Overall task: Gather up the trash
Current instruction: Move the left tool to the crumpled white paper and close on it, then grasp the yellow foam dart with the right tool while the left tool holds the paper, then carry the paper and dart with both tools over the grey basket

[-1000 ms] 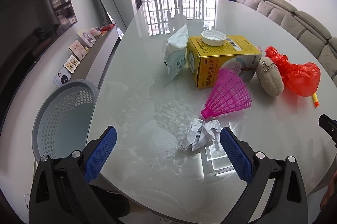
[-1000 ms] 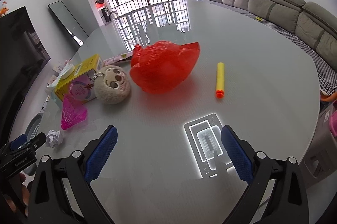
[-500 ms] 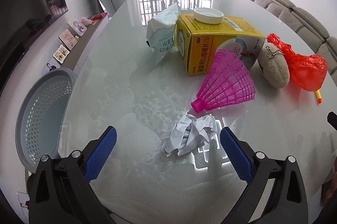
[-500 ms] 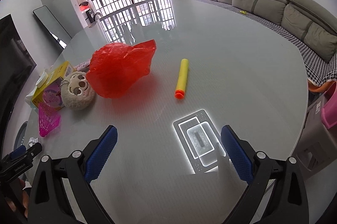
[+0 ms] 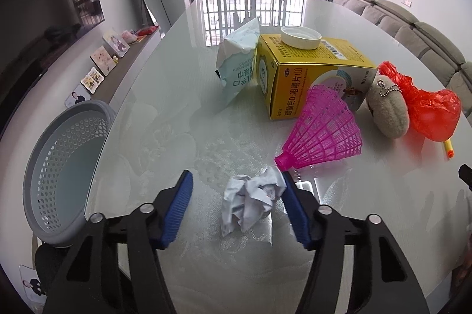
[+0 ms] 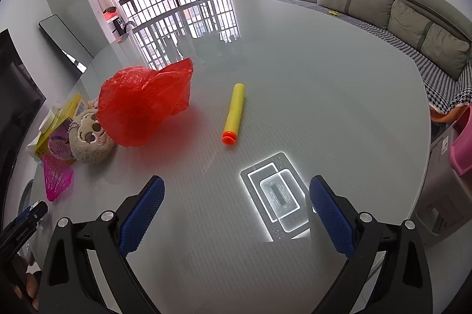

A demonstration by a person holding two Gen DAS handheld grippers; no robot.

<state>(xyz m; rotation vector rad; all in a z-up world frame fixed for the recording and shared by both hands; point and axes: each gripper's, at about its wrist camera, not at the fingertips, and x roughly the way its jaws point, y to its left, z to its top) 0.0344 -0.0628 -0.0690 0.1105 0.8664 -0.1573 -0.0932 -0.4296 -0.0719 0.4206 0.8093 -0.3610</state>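
Note:
A crumpled white paper ball point(image 5: 252, 197) lies on the glass table between the blue pads of my left gripper point(image 5: 236, 196). The right pad touches the paper, the left pad stands apart from it, so the jaws are partly closed but not clamped. A grey perforated basket point(image 5: 59, 175) stands on the floor left of the table. A red plastic bag point(image 6: 144, 104) lies in front of my right gripper point(image 6: 236, 210), which is wide open and empty above the table. The bag also shows in the left wrist view point(image 5: 427, 107).
A pink shuttlecock point(image 5: 321, 131) lies just beyond the paper. Behind it are a yellow box point(image 5: 306, 72) with a white lid point(image 5: 301, 37), a tissue pack point(image 5: 239, 60) and a plush toy point(image 5: 386, 110). A yellow foam dart point(image 6: 234, 111) lies right of the bag.
My left gripper has moved forward onto the paper ball and its jaws have narrowed around it. My right gripper has swung a little to the right and stays open.

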